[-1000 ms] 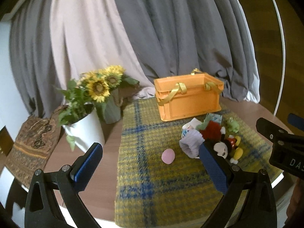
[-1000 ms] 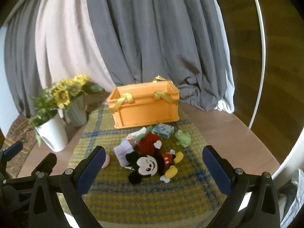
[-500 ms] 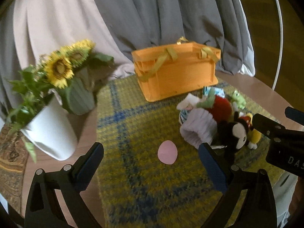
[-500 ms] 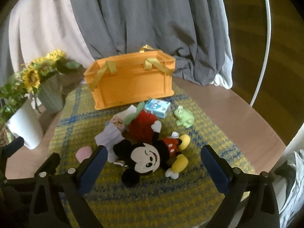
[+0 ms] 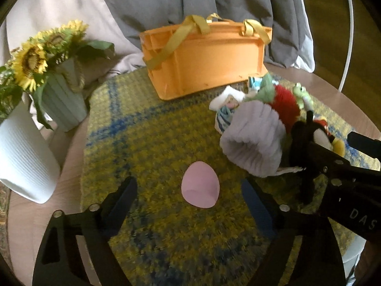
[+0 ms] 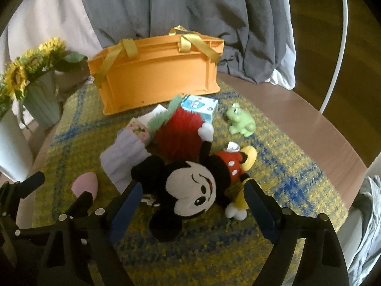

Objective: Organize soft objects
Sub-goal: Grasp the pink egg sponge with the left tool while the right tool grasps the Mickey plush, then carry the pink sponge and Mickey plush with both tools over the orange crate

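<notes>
My left gripper (image 5: 189,199) hangs over the plaid mat (image 5: 147,143) with its jaws wide, the pink egg (image 5: 200,188) lying between the fingertips, touched by neither. My right gripper (image 6: 194,202) is just as wide, its blue pads either side of the Mickey doll's (image 6: 190,186) head, not gripping it. The other soft things lie in a heap beside Mickey: a lilac cuff (image 6: 123,158), a red pompom (image 6: 179,131), a small blue box (image 6: 199,107) and a green frog (image 6: 240,122) a little apart. The orange crate (image 6: 157,71) stands behind them on the mat, yellow straps draped over its rim (its inside is hidden from both cameras). Sunflowers (image 5: 31,57) sit in a ribbed green pot (image 5: 63,101), next to a white pot (image 5: 22,159).
</notes>
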Tool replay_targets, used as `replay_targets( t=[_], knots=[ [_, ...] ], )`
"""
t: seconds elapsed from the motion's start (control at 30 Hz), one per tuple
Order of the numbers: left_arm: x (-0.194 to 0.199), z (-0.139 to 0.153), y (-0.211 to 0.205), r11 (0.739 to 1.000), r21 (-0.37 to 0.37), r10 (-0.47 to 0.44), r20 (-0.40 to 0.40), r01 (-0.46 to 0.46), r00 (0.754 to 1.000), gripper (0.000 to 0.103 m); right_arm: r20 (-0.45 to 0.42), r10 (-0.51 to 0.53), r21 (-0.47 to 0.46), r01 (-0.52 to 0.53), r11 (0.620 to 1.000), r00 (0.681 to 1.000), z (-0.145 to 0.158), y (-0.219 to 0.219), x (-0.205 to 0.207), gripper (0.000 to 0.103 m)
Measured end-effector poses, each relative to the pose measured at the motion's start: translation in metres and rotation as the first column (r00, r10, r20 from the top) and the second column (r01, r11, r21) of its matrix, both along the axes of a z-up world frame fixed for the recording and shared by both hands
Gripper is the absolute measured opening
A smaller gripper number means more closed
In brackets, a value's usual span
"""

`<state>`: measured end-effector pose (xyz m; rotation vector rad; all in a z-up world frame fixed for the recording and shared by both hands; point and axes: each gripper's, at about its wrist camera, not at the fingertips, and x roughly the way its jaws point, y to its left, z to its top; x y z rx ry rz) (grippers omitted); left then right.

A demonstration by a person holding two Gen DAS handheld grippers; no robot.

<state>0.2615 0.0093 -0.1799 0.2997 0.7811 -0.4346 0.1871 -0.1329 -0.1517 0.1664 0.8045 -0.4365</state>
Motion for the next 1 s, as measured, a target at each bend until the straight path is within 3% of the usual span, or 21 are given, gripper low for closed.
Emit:
replay_targets(
  t=[0.2,0.4,0.47,0.53,1.0],
  knots=[
    [0.012,-0.015,-0.004,1.000,0.001,-0.004,-0.042,0.004,0.999,0.079,-0.022,-0.002,-0.015,0.002,1.000,1.000,-0.012,0.006,0.011,0.082],
    [0.018,-0.026,-0.008,1.000,0.008,-0.026,-0.100,0.027,0.995,0.059,-0.045,-0.006,-0.023,0.005,1.000,0.999,-0.022,0.006,0.018,0.071],
    [0.018,-0.027,-0.007,1.000,-0.003,-0.030,-0.102,0.030,0.994,0.046,-0.045,0.000,-0.014,0.000,1.000,0.999,-0.024,0.006,0.018,0.060],
    [0.017,-0.025,-0.006,1.000,-0.006,-0.030,-0.100,0.030,0.995,0.038,-0.038,-0.001,-0.021,0.000,1.000,0.999,-0.024,0.006,0.017,0.058],
    [0.004,0.012,0.009,0.996,-0.091,-0.022,-0.045,0.018,0.999,0.036,0.014,-0.059,-0.063,0.060,0.996,0.998,0.008,0.002,-0.002,0.056]
  ],
)
